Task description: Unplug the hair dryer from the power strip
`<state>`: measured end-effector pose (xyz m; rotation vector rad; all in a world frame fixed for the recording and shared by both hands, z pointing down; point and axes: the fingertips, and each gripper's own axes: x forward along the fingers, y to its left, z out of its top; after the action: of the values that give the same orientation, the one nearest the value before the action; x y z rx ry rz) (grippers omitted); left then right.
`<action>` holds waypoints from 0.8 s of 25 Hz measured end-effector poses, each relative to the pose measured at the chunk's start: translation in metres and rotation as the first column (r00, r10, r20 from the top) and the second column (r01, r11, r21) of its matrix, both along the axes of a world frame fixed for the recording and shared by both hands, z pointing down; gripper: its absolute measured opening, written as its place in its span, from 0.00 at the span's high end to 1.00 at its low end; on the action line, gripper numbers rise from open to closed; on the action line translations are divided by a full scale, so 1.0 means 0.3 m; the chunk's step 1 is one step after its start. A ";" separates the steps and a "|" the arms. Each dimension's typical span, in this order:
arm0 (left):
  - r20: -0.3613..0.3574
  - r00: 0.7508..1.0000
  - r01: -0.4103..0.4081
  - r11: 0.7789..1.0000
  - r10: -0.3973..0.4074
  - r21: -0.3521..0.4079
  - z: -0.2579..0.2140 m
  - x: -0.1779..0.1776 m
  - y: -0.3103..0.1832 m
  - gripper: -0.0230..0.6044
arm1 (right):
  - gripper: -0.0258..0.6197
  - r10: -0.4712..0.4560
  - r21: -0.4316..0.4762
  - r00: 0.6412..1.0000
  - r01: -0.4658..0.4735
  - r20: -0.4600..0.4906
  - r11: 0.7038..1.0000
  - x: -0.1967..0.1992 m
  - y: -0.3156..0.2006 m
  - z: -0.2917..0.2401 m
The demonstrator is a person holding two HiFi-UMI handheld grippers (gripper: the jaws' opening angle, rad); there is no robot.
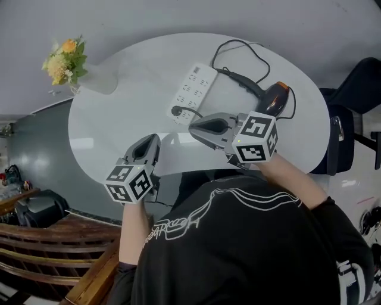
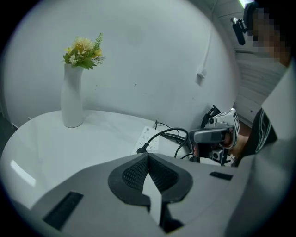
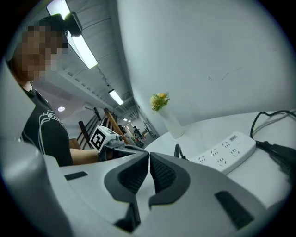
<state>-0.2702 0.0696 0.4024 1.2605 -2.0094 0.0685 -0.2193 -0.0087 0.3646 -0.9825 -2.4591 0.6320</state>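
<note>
Hovering over a glossy white oval table (image 1: 113,137), a person in a black T-shirt (image 1: 238,250) holds a gripper in each hand. The left gripper (image 1: 152,143) hangs over the table's near edge, its jaws clenched on nothing. The right gripper (image 1: 198,126) points leftward across the table, jaws pressed together and empty, its tip near a black plug (image 1: 177,110).

That plug sits at the near end of a white power strip (image 1: 193,89), which lies flat at the middle of the table. Its cord (image 1: 238,43) loops along the far side. The hair dryer (image 1: 271,98), black with an orange band, lies on its side at the table's right, just beyond the right gripper's marker cube and apart from the strip.

A white vase (image 1: 98,80) of yellow flowers (image 1: 64,59) stands upright at the far left, close to a plain pale wall (image 1: 178,15). The tabletop reflects the light.

Dark floor (image 1: 36,143) shows to the left, with wooden slats (image 1: 47,238) at lower left. A black chair (image 1: 357,83) stands off the table's right end. The right gripper view takes in strip lights (image 3: 85,48) along a long ceiling.
</note>
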 end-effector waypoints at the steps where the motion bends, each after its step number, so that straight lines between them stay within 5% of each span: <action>1: -0.009 1.000 -0.019 1.000 0.019 -0.003 0.013 -0.023 -0.001 0.96 | 0.96 0.018 0.007 1.000 -0.018 -0.008 1.000 -0.014 0.008 0.013; 10: -0.092 0.977 -0.192 0.981 0.191 0.001 0.123 -0.170 -0.022 0.96 | 0.96 0.207 0.075 0.977 -0.203 -0.054 0.976 -0.141 0.078 0.133; 14: -0.109 0.961 -0.257 0.966 0.255 -0.002 0.162 -0.213 -0.009 0.96 | 0.95 0.342 0.158 0.939 -0.333 -0.032 0.930 -0.198 0.050 0.196; 17: -0.119 0.951 -0.286 0.958 0.285 0.011 0.171 -0.237 0.005 0.96 | 0.81 0.409 0.221 0.913 -0.398 -0.004 0.890 -0.229 0.034 0.223; 20: -0.131 0.944 -0.302 0.953 0.302 0.023 0.174 -0.247 0.024 0.96 | 0.80 0.457 0.305 0.889 -0.446 0.038 0.842 -0.250 0.018 0.246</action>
<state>-0.3442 0.0769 0.4547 1.5262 -1.6906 0.1260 -0.2944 -0.0033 0.4383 -0.2626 -2.6656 0.3788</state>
